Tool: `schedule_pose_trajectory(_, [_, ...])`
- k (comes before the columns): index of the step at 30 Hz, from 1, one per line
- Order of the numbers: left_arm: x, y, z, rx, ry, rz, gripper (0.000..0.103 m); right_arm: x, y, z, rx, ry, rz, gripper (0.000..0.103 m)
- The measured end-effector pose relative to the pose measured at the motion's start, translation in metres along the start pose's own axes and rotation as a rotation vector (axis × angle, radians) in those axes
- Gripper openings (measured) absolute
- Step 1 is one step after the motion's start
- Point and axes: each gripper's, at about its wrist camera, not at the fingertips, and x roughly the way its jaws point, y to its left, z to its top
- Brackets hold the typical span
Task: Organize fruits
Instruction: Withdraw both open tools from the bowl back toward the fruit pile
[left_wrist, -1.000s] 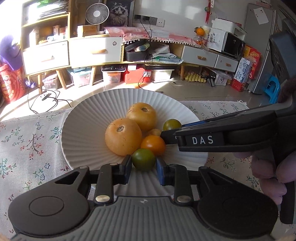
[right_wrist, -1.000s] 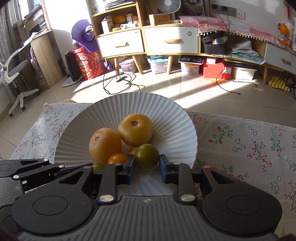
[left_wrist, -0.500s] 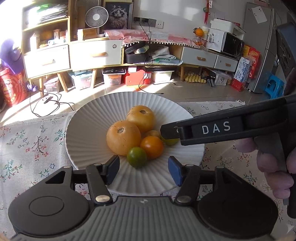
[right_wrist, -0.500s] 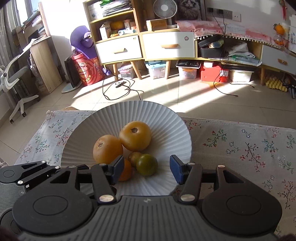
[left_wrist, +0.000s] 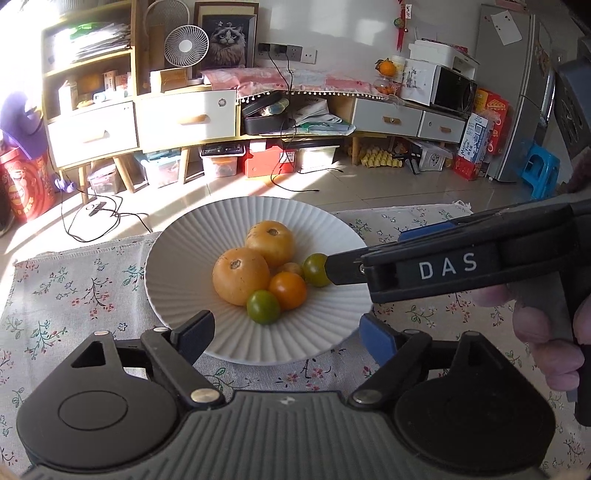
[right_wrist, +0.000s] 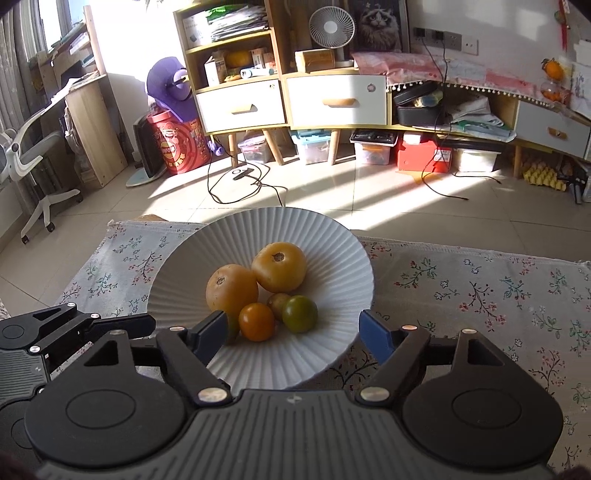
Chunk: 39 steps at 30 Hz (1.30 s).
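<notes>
A white ribbed plate (left_wrist: 184, 266) (right_wrist: 332, 251) on a floral cloth holds two large yellow tomatoes (left_wrist: 241, 275) (right_wrist: 280, 266), a small orange one (left_wrist: 288, 290) (right_wrist: 256, 321) and two small green ones. One green tomato (left_wrist: 263, 306) lies free just ahead of my left gripper (left_wrist: 286, 330), whose jaws are still opening with nothing between them. The other green tomato (right_wrist: 300, 314) (left_wrist: 314, 269) rests on the plate ahead of my right gripper (right_wrist: 291, 330), its jaws also opening and holding nothing. In the left wrist view the right gripper's body reaches in from the right.
The floral cloth (right_wrist: 480, 295) covers the table to both sides of the plate. A person's fingers (left_wrist: 543, 332) hold the right gripper's handle. Beyond the table's far edge lie a tiled floor, cables and drawer cabinets (right_wrist: 332, 99).
Both grippers let go of their green tomatoes, which now lie on the plate. Both jaws spread wide, and both grippers pulled back and up from the plate.
</notes>
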Motion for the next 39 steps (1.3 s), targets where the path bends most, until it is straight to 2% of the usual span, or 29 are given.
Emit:
schedule_pose_trajectory(19, [-0.042, -0.005, -0.025, 0.023, -0.001, 0.005, 0.094, -0.032, 0.013, -0.022, 0.014, 0.004, 0.000, 0.082])
schedule_pose_trajectory(39, [-0.063, 0.004, -0.060, 0.016, 0.065, 0.034, 0.095, -0.051, 0.038, -0.059, -0.070, 0.021, 0.020, 0.091])
